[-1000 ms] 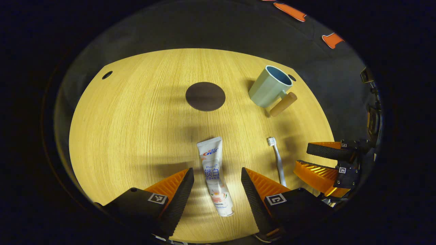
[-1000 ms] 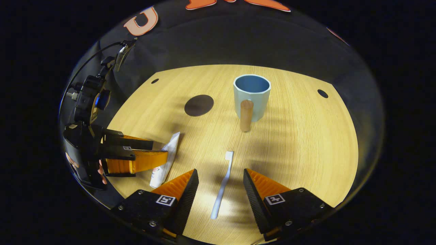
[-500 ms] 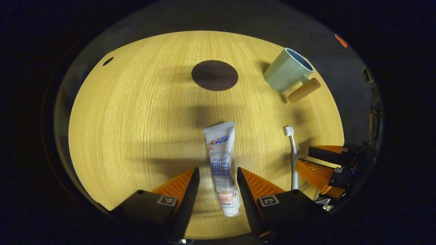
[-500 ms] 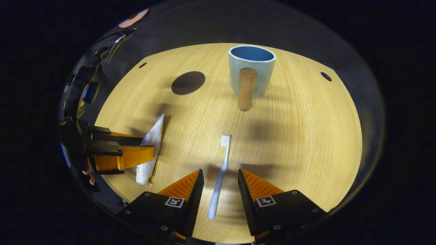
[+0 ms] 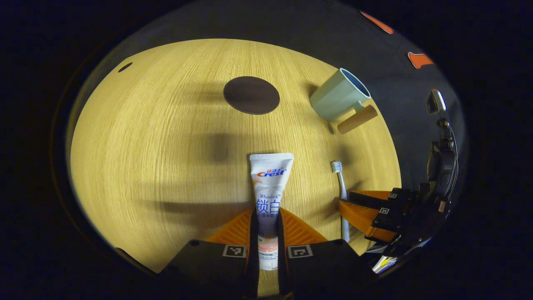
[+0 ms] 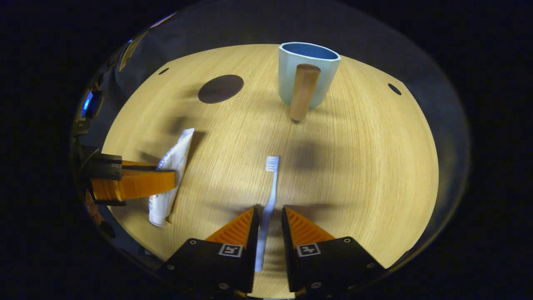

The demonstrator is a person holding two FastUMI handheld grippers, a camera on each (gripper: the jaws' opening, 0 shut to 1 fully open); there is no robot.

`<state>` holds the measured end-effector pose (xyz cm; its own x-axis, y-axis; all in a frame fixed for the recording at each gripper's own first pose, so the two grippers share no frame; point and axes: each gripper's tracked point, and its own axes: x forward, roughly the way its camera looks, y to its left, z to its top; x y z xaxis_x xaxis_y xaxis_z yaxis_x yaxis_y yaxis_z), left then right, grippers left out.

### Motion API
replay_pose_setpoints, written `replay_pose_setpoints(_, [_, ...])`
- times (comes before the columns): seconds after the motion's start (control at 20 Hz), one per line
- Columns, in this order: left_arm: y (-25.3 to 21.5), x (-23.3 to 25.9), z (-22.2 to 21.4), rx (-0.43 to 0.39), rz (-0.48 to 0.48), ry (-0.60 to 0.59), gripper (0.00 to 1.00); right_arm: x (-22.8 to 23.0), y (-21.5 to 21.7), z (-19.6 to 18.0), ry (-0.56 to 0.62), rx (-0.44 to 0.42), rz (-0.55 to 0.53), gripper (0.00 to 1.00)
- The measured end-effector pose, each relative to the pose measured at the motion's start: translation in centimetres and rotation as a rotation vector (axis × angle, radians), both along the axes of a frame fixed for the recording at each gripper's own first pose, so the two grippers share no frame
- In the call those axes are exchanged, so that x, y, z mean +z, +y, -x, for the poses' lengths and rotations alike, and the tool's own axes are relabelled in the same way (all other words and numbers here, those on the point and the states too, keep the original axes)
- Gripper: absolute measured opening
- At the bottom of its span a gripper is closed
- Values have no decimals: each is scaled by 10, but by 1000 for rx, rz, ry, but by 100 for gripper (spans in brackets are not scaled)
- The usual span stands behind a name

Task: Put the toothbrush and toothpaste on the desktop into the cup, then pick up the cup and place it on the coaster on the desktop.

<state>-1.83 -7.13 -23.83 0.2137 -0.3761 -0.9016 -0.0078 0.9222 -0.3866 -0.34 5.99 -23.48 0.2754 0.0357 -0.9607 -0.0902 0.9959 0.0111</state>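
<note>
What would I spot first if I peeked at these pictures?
The toothpaste lying on the table, squeezed between the left gripper fingers. Beside it the right gripper closes around the toothbrush. Farther back, the cup stands near the round dark coaster.

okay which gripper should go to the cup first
Probably right. The right gripper sits around the toothbrush, and the cup stands straight ahead of it; for the left gripper it lies off to the side.

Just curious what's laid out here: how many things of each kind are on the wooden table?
Toothpaste: 1
Toothbrush: 1
Cup: 1
Coaster: 1
Total: 4
</note>
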Motion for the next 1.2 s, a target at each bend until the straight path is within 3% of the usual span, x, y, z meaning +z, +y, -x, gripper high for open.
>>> replay_pose_setpoints(0.15, [0,0,2,16,29,-4,22,2,-1,0,11,-3,-9,9])
replay_pose_setpoints(0.2, [-1,2,0,20,35,-12,22,2,-1,-1,11,1,-15,7])
replay_pose_setpoints(0.55, [-2,19,-1,-6,76,-83,22,2,-3,-5,-33,-16,-74,6])
replay_pose_setpoints(0.8, [4,38,-6,-12,68,-176,22,17,-10,-16,-136,-26,-136,6])
replay_pose_setpoints(1.2, [14,60,-15,50,50,-302,21,59,-45,-26,-346,-63,-225,6])
